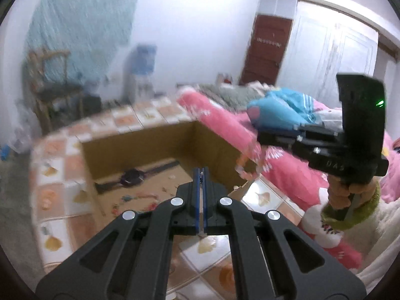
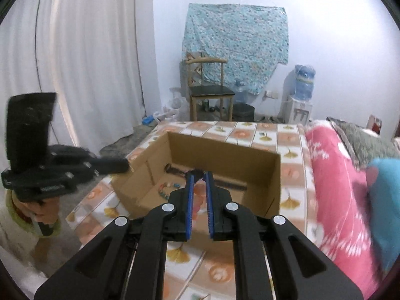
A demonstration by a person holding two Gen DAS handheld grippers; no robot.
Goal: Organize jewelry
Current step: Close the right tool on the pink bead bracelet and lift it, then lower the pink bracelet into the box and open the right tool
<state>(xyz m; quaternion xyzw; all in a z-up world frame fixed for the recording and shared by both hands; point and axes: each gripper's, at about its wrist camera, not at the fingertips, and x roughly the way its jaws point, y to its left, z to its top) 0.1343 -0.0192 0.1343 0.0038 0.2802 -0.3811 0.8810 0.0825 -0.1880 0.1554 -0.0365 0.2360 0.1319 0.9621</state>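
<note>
An open cardboard box [image 1: 210, 140] [image 2: 225, 153] stands on a tiled tablecloth. Inside lie a dark wristwatch [image 1: 132, 176] [image 2: 197, 173] and a coloured bead bracelet [image 1: 140, 198] [image 2: 167, 186]. My left gripper [image 1: 201, 172] is shut and empty above the box's near side; it also shows in the right wrist view [image 2: 125, 166] by the box's left wall. My right gripper [image 2: 199, 177] is shut on a pink-and-white bead bracelet [image 2: 198, 190] above the box. In the left wrist view the bracelet [image 1: 246, 168] hangs under the right gripper [image 1: 260, 137] at the box's right wall.
The table with the tiled cloth [image 2: 290, 137] stands against a bed with a pink blanket [image 2: 335, 182] and a blue garment [image 1: 280, 107] on the right. A wooden chair [image 2: 210, 90], a water dispenser [image 2: 300, 95] and white curtains [image 2: 87, 62] stand behind.
</note>
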